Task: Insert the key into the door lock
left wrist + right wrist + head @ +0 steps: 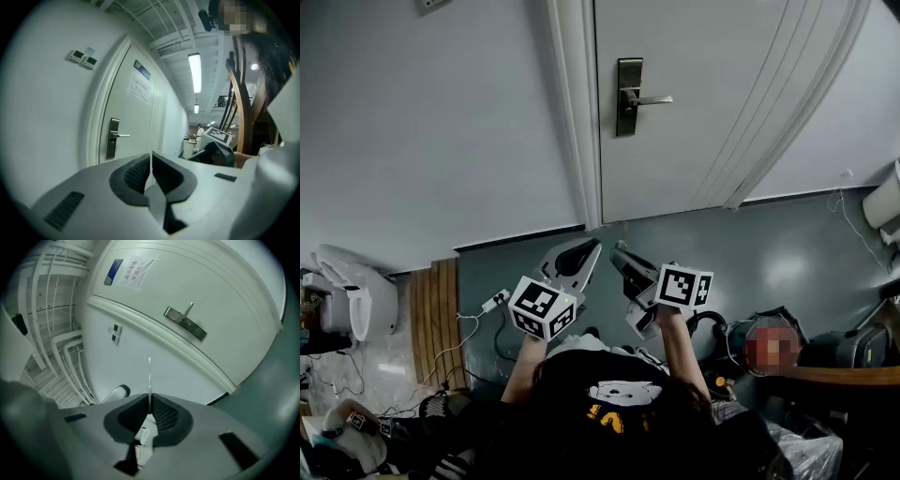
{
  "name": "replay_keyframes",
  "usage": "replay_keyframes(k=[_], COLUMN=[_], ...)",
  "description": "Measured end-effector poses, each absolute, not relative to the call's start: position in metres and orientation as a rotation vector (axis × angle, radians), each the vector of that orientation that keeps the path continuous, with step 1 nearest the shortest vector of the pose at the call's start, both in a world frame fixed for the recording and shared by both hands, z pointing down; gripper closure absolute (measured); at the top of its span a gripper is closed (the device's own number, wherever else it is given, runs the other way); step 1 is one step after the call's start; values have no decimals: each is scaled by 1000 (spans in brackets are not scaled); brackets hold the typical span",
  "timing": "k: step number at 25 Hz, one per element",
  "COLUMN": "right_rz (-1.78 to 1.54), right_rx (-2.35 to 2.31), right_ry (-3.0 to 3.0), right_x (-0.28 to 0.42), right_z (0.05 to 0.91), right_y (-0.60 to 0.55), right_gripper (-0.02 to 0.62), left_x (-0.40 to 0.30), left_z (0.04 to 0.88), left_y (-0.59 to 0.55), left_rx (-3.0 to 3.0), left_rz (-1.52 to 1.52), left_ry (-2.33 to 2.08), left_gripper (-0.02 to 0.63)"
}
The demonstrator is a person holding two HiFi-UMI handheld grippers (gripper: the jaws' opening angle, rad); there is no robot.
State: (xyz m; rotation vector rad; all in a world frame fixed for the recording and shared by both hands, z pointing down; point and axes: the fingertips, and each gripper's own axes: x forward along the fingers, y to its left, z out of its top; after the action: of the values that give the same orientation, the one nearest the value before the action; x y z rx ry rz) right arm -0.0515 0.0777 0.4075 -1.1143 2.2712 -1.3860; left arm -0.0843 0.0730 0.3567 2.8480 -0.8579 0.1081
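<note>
Left gripper [581, 258]: a white plastic two-jaw tool with black ribbed pads and a marker cube, held low at the left of the head view. In the left gripper view we see its jaws closed, pad against pad.
Right gripper [623, 255]: a matching white tool just beside the left one, with their tips near each other. In the right gripper view we see its jaws clamped on the key.
Key [149, 376]: a thin silvery metal blade, seen edge-on, standing straight out from between the right gripper's pads with its tip free in the air.
Door lock [629, 97]: a dark upright metal plate with a silver lever handle pointing away from the frame. We find it well apart from the key, far ahead of both grippers.
Door [722, 122]: a white panelled leaf set in a white frame [577, 112]. It carries a paper notice [136, 269] and a small blue plate [113, 272] above the lock.
Wall [422, 122]: pale grey, to the left of the frame.
Floor [750, 244]: grey-blue, beneath both grippers.
</note>
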Motion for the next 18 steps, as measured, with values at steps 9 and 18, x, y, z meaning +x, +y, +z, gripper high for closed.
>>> replay_keyframes(k=[9,18], right_rz=[-1382,-1359], right_rx=[-1100,-1125], right_ry=[2280,2307], right_x=[-70,-90], right_z=[407,410], right_y=[65,43], right_gripper=[574,574], left_x=[-99,-116], left_z=[361,364], left_y=[61,41], left_rx=[2857,2888], left_rz=[127,143], left_ry=[-845,-821], left_gripper=[589,589])
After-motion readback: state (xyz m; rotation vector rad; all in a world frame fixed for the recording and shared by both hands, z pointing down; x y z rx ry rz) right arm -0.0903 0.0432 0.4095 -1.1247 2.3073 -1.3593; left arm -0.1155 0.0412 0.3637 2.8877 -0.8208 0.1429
